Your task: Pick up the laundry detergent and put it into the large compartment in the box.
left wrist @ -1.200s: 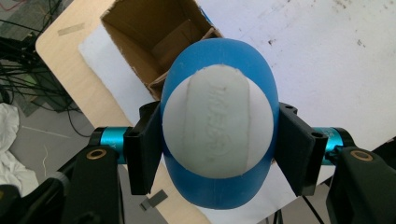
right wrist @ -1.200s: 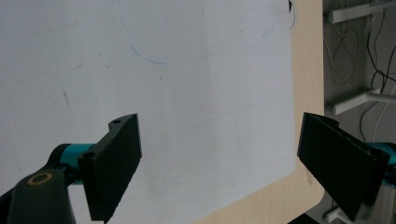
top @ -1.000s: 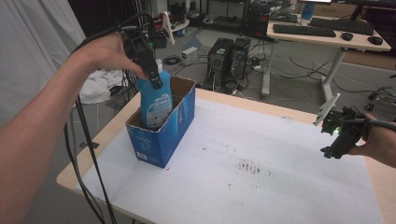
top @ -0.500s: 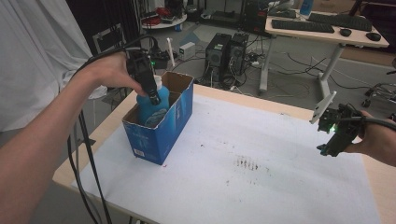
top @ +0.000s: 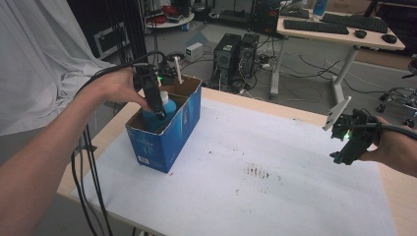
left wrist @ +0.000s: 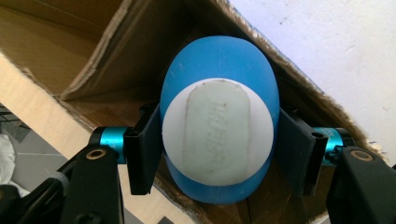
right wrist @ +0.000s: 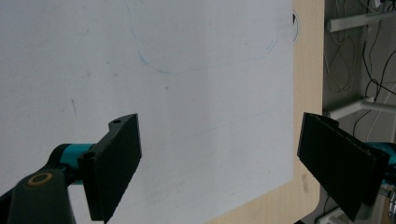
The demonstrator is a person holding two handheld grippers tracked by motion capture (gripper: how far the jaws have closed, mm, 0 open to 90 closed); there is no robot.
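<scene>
Right gripper (top: 350,145) near right edge of table (top: 275,196), low over white sheet (right wrist: 140,70), jaws wide apart, nothing between. Left gripper (left wrist: 217,140) over left end of table, pointed down into blue cardboard box (top: 169,135), pads clamped either side of white cap on blue bottle (left wrist: 219,65). Bottle upright inside box, neck just above rim. Beyond far edge: computer towers (top: 236,51) on floor, desk with keyboard (top: 314,24).

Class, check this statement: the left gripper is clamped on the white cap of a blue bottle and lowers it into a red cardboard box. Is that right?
Not quite: the cardboard box is blue, not red, as the high view shows. The rest stands: the left gripper is clamped on the white cap of the blue bottle inside it.
</scene>
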